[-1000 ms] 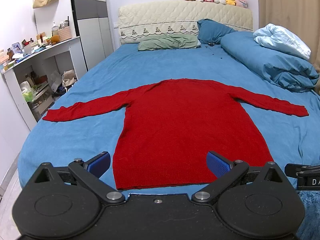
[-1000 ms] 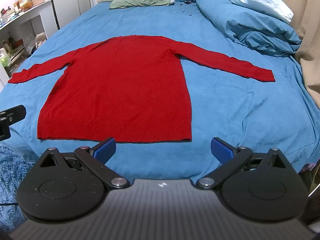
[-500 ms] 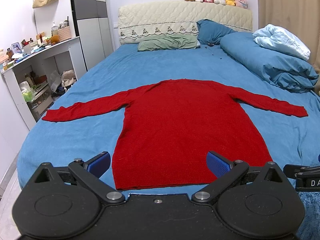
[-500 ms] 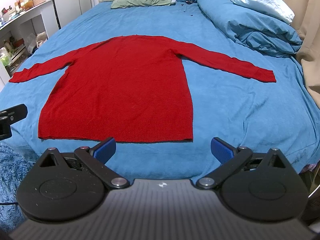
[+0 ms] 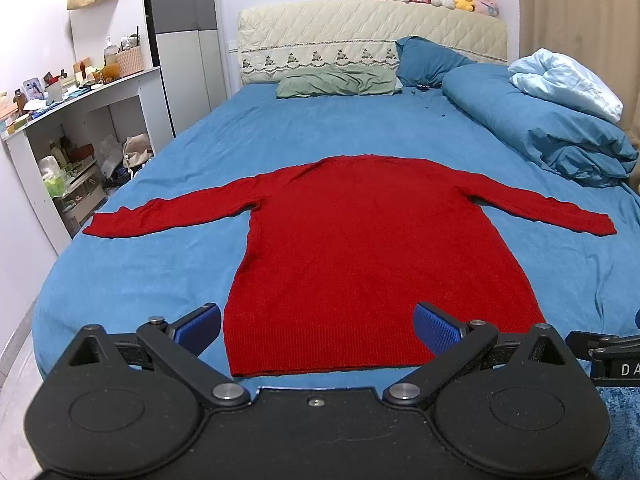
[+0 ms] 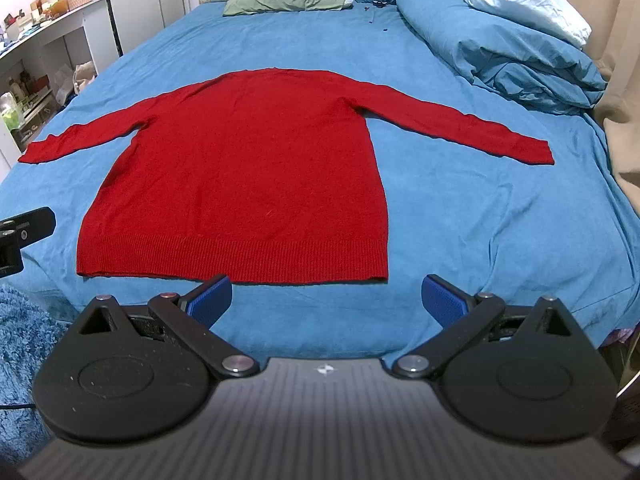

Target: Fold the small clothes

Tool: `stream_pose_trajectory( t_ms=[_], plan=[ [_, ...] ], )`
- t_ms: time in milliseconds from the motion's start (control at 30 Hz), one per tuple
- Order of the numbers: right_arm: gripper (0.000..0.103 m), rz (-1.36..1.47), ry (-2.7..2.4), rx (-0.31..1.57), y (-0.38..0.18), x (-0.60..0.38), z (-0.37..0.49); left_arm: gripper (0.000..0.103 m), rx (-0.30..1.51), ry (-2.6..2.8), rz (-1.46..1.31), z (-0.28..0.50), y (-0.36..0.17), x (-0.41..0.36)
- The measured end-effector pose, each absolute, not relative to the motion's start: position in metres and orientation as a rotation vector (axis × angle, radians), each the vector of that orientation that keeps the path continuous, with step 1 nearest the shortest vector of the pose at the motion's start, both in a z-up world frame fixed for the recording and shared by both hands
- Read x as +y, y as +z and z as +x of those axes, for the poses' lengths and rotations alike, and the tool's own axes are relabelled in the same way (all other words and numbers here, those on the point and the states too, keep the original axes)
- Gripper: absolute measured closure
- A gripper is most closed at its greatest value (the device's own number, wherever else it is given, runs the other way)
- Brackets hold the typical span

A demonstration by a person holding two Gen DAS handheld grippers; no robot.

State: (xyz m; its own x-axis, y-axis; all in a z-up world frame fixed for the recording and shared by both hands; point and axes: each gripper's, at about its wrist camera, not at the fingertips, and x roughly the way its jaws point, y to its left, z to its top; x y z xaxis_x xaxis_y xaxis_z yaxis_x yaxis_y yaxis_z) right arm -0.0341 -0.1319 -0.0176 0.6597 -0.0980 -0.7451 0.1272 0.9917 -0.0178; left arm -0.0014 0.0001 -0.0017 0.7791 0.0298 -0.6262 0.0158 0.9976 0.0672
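A red long-sleeved sweater (image 5: pixel 360 248) lies flat on the blue bed sheet (image 5: pixel 280 136), sleeves spread to both sides, hem towards me. It also shows in the right wrist view (image 6: pixel 248 176). My left gripper (image 5: pixel 318 330) is open and empty, hovering just short of the hem, over its left half. My right gripper (image 6: pixel 326 298) is open and empty, just short of the hem's right corner. Part of the right gripper shows at the right edge of the left wrist view (image 5: pixel 608 356).
A rolled blue duvet (image 5: pixel 536 128) with a pale blue blanket lies along the bed's right side. A green pillow (image 5: pixel 336 84) and a blue pillow lie at the headboard. A cluttered white desk (image 5: pixel 68 120) stands left of the bed. A blue rug (image 6: pixel 20 320) lies below.
Both grippers have moved slightly towards the sweater's hem. The sweater has not moved and both grippers stay open.
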Motion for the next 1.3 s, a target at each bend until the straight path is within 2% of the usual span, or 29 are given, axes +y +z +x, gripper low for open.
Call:
stream_pose_trajectory(
  t_ms=[1300],
  plan=[
    [0.0,0.018,-0.119,0.837,-0.0186,-0.1316,-0.0352,0.0,0.686,0.023,0.059,0.0037,-0.0042,0.0046]
  ],
)
